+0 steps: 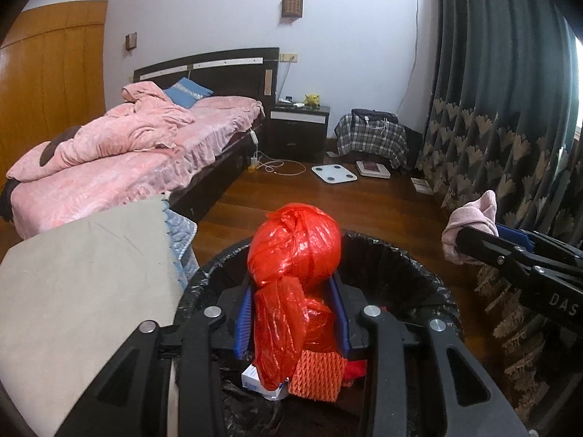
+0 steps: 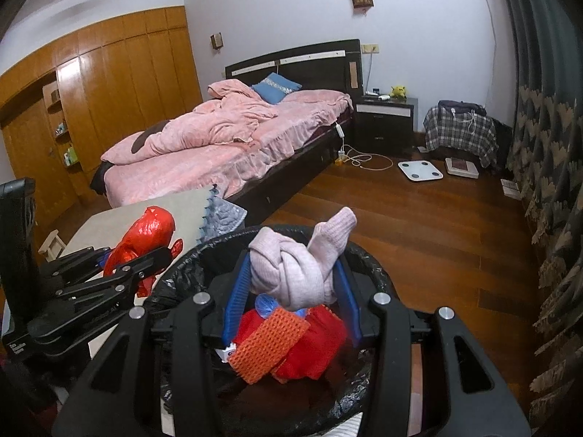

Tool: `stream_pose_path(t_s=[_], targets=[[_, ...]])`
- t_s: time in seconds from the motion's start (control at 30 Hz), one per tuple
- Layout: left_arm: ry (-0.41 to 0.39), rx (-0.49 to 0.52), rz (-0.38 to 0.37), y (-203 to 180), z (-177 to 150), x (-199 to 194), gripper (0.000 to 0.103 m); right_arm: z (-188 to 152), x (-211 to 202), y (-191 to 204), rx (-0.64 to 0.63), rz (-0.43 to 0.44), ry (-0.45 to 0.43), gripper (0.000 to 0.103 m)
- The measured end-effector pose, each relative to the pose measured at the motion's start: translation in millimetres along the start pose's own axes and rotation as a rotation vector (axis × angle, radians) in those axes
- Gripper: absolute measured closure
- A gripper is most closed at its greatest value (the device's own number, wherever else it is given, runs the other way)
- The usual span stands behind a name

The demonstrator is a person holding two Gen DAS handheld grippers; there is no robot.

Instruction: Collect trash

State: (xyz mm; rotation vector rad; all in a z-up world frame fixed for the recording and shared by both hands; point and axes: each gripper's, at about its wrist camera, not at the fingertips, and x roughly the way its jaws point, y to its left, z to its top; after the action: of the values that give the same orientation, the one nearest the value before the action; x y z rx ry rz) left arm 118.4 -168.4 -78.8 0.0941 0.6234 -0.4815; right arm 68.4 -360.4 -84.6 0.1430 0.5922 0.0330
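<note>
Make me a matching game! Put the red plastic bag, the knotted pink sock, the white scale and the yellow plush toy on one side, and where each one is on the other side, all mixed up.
Things:
1. red plastic bag
2. knotted pink sock
3. white scale
4. yellow plush toy

Places:
A. on the wooden floor
B. between the right gripper's fingers
C. on the dark nightstand
D. between the left gripper's fingers

Pairs: 1-D, 2-B, 3-A, 4-C

"DAS" on right hand-held gripper (image 1: pixel 455 251)
</note>
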Motion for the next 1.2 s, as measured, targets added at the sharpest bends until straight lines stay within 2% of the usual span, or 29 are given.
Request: stream_pose_path(t_s=[0.17, 0.23, 0.3, 0.37, 0.43, 0.57, 0.67, 0.8, 1.03, 1.2], targets=[[0.016, 0.008, -0.017, 0.3, -1.4, 14.8, 0.066, -2.6, 16.5, -5.7, 0.021, 0.002, 0.032, 0.057], [0.029, 0.005, -0.034, 1.7, -2.4, 21.9, 0.063, -2.1, 22.6, -6.7, 0.025, -0.001, 0.041, 0.055], [0.042, -0.003, -0.057, 2.7, -3.5, 27.2, 0.059, -0.4, 28.5, -10.0, 0.030, -0.010, 0.049, 0.048], [0.054, -0.008, -0.067, 4.7, -5.0, 30.0, 0.043, -0.3, 31.5, -14.0, 0.037, -0.016, 0.052, 0.039], [0.049, -0.016, -0.078, 7.6, -6.9, 28.2, 0.036, 0.9, 30.1, -16.4, 0.042, -0.017, 0.044, 0.034], [0.038, -0.031, -0.065, 15.0, -7.0, 21.8, 0.022, 2.6, 22.4, -17.8, 0.037, -0.032, 0.020, 0.014], [0.018, -0.035, -0.039, 22.1, -4.3, 10.1, 0.014, 3.3, 15.5, -17.4, 0.039, -0.038, 0.011, 0.007], [-0.024, -0.057, 0.016, 37.9, -1.0, -15.4, 0.007, 5.3, 3.9, -15.1, 0.050, -0.031, 0.008, 0.006], [-0.059, -0.084, 0.117, 58.3, 1.0, -58.5, 0.006, 8.7, -19.6, 3.0, 0.048, 0.000, -0.003, 0.005], [-0.065, -0.100, 0.162, 66.1, -4.3, -83.3, 0.006, 9.0, -32.8, 24.0, 0.021, 0.020, 0.002, 0.005]])
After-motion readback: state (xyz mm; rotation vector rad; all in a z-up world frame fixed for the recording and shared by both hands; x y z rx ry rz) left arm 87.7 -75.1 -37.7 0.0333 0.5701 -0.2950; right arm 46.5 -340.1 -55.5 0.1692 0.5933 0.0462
